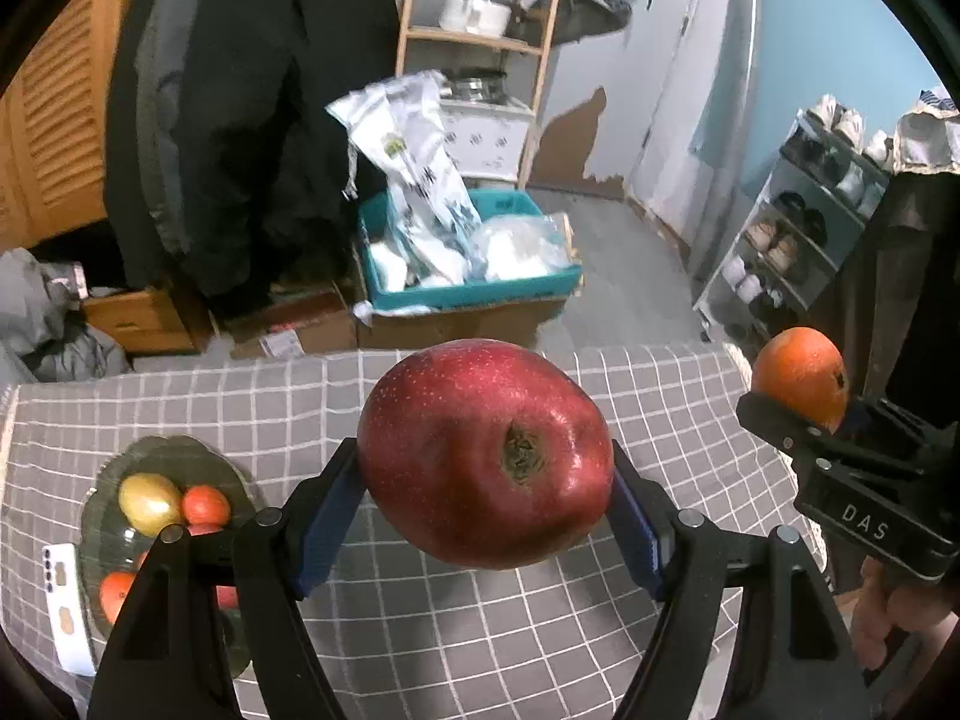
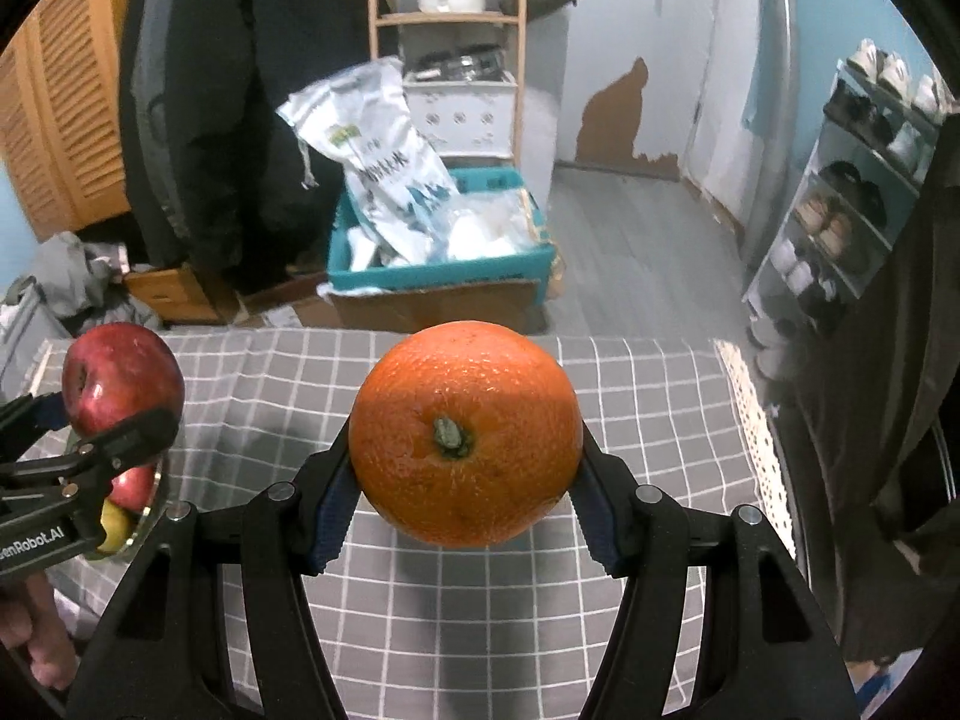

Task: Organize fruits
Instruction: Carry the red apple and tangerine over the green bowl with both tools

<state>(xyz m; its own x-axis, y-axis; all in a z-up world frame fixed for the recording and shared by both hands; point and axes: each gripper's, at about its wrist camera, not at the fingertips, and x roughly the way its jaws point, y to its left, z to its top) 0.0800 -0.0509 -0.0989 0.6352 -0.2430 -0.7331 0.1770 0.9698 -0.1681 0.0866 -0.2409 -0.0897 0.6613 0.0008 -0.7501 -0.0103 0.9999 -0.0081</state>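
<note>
My left gripper is shut on a large red apple and holds it above the grey checked tablecloth. My right gripper is shut on an orange, also held above the cloth. In the left wrist view the orange shows at the right edge in the other gripper. In the right wrist view the apple shows at the left. A glass plate at the table's left holds a yellow fruit and several small red-orange fruits.
A white phone lies at the plate's left edge. Beyond the table's far edge stand a teal crate with bags, cardboard boxes, a wooden shelf and a shoe rack at the right.
</note>
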